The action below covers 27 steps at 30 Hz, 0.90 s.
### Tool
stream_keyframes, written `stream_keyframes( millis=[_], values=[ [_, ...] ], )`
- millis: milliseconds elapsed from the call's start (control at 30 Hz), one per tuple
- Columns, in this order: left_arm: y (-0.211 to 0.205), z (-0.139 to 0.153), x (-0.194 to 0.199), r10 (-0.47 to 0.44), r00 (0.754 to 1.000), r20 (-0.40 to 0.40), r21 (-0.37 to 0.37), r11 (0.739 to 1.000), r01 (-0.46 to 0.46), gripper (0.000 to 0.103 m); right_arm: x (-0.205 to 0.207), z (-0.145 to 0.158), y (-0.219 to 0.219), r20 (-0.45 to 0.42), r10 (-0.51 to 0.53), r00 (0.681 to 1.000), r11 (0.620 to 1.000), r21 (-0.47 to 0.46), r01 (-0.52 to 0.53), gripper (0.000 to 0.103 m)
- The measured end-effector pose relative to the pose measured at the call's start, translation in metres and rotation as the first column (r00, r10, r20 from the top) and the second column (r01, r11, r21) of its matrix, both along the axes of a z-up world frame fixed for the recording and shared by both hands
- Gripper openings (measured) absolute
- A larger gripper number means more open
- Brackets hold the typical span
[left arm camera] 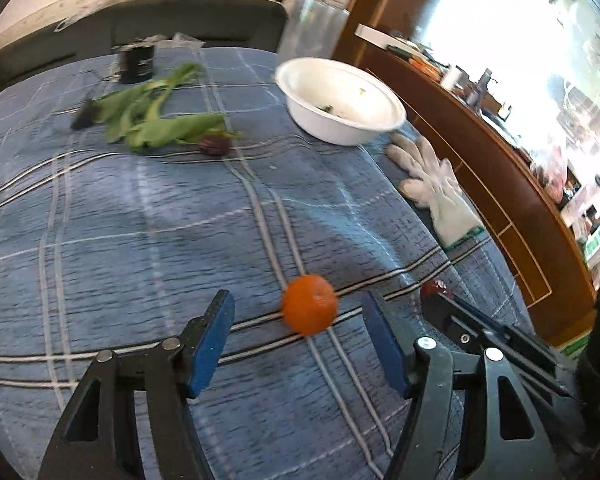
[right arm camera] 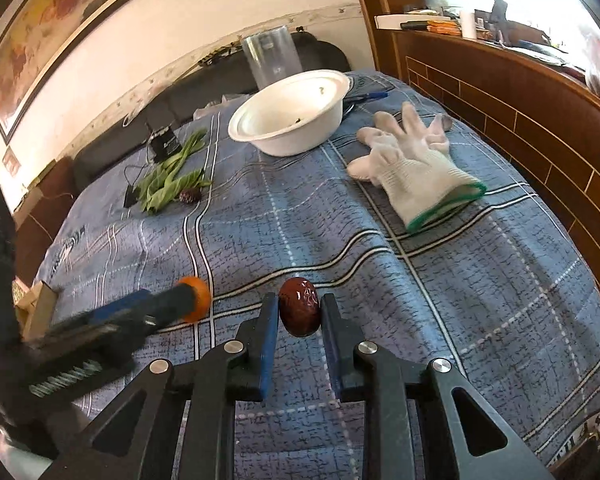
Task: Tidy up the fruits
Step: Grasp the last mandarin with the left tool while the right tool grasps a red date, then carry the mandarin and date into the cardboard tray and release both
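left wrist cam has the left gripper (left arm camera: 300,344) spread wide around the small round orange fruit (left arm camera: 309,304) on the blue plaid cloth (left arm camera: 140,240), only the right cam shows the right gripper (right arm camera: 299,316) pinching the wrinkly dark red date (right arm camera: 299,306).

A blue checked cloth (right arm camera: 440,280) lies ahead; far ahead a cream wall (right arm camera: 204,12) bears a framed picture (right arm camera: 52,36); right, a wooden counter (right arm camera: 532,96) under bright daylight.

Black left claw (left arm camera: 300,312); blue pads (left arm camera: 212,344); silver rivets.
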<state>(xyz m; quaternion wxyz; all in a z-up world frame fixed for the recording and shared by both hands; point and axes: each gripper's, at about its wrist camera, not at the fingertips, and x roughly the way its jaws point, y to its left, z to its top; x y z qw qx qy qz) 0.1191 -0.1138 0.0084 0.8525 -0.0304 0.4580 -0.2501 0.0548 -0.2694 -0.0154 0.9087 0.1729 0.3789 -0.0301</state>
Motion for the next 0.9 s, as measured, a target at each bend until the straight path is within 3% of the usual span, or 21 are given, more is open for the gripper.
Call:
stream_keyframes(
  millis=[67,133,167,533,900],
  values=[
    [-0.01,-0.005,-0.002,-0.018,0.999,0.04,0.037,0.999,0.017,0.058,0.0,0.001,-0.001,0.001,-0.008,1.0,1.0,-0.002,0.008,0.023],
    [-0.015,-0.007,-0.004,-0.041,0.996,0.084,0.081,0.996,0.035,0.045,0.001,0.0,-0.001,-0.002,-0.013,1.0,1.0,-0.003,0.013,0.023],
    [-0.017,-0.007,-0.004,-0.048,0.995,0.088,0.085,0.996,0.041,0.026,0.001,-0.001,-0.001,-0.004,-0.016,1.0,1.0,-0.003,0.016,0.023],
    [0.003,-0.003,-0.007,-0.016,0.994,0.111,0.011,1.0,0.015,0.027,0.003,-0.002,-0.001,0.009,-0.021,1.0,1.0,-0.002,0.021,0.023],
    [0.017,0.019,-0.03,0.021,0.987,0.162,0.042,0.999,-0.028,0.027,0.0,0.002,0.016,0.047,0.017,0.999,0.999,-0.047,-0.014,0.023]
  ],
)
